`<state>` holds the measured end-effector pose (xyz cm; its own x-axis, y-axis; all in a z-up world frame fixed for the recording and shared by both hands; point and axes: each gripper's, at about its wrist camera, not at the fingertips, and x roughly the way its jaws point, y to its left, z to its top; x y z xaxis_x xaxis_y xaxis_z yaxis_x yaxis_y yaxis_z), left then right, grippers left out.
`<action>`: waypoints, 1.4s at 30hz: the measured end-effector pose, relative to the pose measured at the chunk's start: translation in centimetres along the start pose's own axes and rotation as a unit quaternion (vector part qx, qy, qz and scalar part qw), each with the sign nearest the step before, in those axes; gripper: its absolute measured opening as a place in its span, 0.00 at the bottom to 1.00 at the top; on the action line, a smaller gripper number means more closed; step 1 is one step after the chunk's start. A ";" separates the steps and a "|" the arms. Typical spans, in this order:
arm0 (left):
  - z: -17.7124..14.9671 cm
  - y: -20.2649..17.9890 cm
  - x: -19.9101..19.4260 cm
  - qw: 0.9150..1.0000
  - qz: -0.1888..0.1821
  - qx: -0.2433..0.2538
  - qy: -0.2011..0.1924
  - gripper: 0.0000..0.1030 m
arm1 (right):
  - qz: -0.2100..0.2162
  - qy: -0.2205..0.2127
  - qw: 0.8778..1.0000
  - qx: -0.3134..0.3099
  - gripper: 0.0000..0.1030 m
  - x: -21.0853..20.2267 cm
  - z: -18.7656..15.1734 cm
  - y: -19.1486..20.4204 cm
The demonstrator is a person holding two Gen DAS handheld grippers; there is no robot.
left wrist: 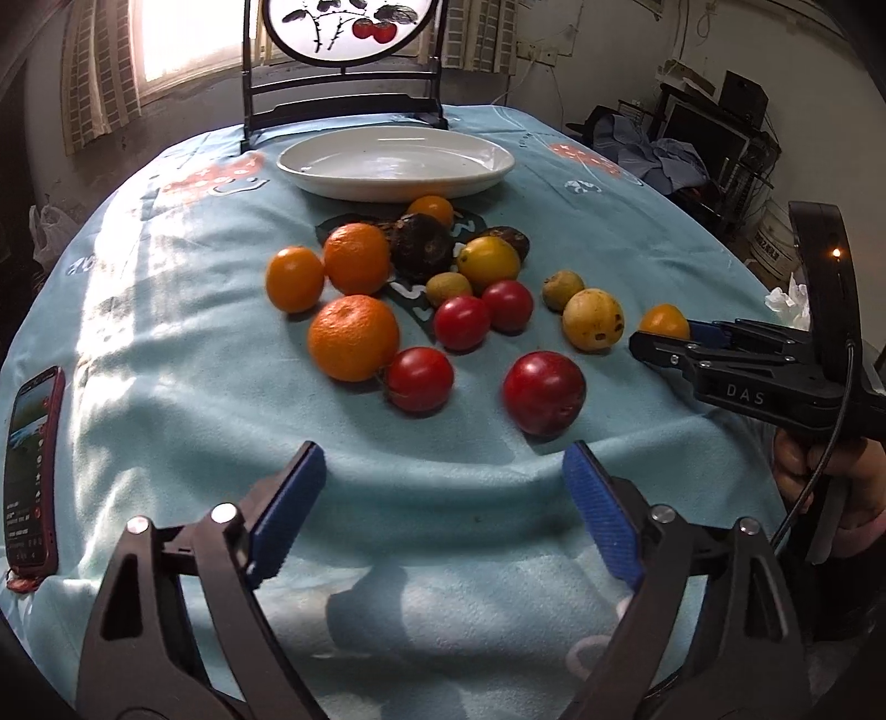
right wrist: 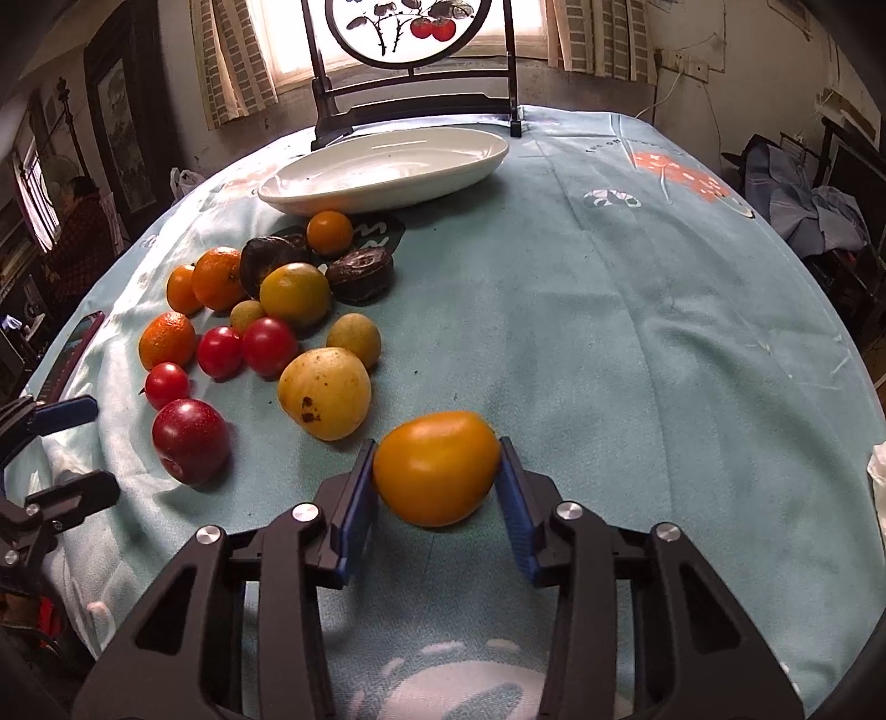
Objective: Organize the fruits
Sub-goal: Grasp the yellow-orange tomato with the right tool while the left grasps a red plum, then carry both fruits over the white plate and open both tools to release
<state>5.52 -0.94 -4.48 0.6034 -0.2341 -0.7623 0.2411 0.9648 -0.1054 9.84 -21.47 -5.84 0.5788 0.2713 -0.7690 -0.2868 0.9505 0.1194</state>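
Orange fruit (right wrist: pixel 436 468) between right claw (right wrist: pixel 437 498) pads, half-hidden leftward.

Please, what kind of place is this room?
Probably a lived-in home room: a table under a light blue printed cloth, a curtained window, and a framed round fruit painting on a dark stand.

Bare tablecloth (right wrist: pixel 637 343) lies right of the fruit cluster (right wrist: pixel 266 332); the cluster crowds the plate's (right wrist: pixel 382 185) near edge.
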 end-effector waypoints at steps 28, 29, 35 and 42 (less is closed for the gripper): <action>4.1 -2.2 2.8 0.996 -0.081 0.026 0.018 0.39 | 0.064 -0.023 0.997 0.025 0.42 -0.9 0.2 -1.0; 4.8 -1.6 2.4 0.996 -0.084 0.022 0.009 0.39 | 0.069 -0.025 0.997 0.030 0.42 -1.0 0.5 -1.1; 11.1 2.9 2.0 0.997 -0.064 -0.006 -0.045 0.39 | 0.086 -0.072 0.993 0.037 0.42 -1.7 5.9 -1.3; 19.7 8.1 7.9 0.997 -0.029 -0.057 -0.046 0.39 | 0.096 -0.079 0.991 0.039 0.42 4.6 15.9 -0.4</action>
<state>27.27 2.67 1.22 0.6588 -0.2947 -0.6922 0.1929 0.9555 -0.2233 24.73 -18.21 0.51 0.6342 0.4620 -0.6200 -0.3462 0.8867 0.3065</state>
